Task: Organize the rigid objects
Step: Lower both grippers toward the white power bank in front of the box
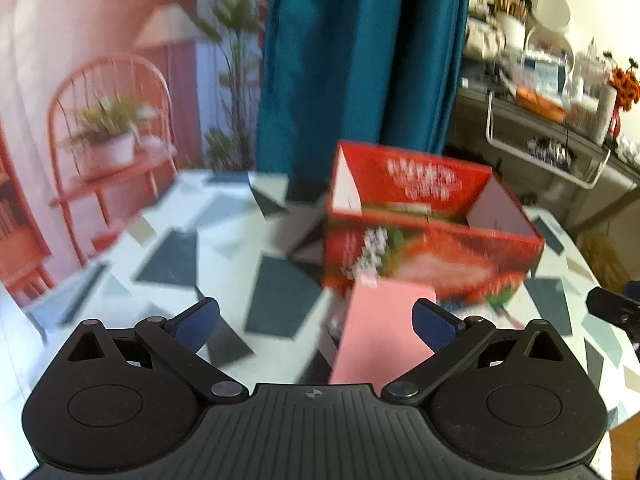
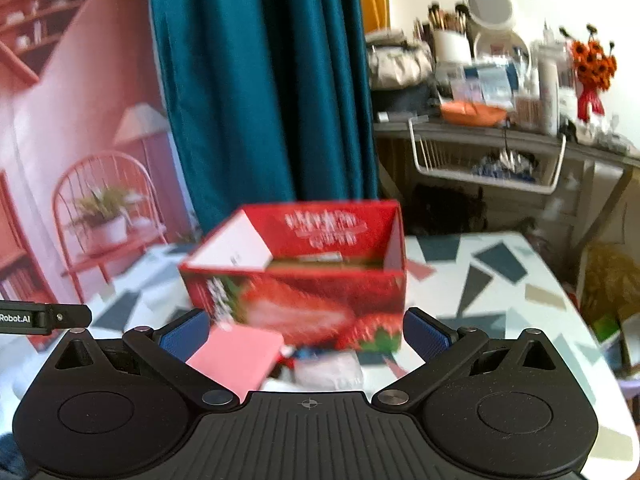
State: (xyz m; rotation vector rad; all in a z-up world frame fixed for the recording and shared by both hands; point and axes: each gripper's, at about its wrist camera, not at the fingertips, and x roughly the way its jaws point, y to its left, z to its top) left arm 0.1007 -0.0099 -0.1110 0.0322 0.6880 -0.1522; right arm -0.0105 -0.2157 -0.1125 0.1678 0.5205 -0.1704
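The left gripper [image 1: 316,322] fills the bottom of the frame, its blue-padded jaws spread wide. Between them lies a pink card [image 1: 378,332], just below a blurred red open-topped box [image 1: 424,240] on the patterned table [image 1: 168,256].

Your left wrist camera looks forward from low over the table, close to the open red cardboard box printed with strawberries [image 1: 432,232], which sits right of centre. Your right wrist camera faces the same way from the box's other side, equally near [image 2: 304,268]. Both views share the box and the teal curtain [image 1: 360,52] behind it.
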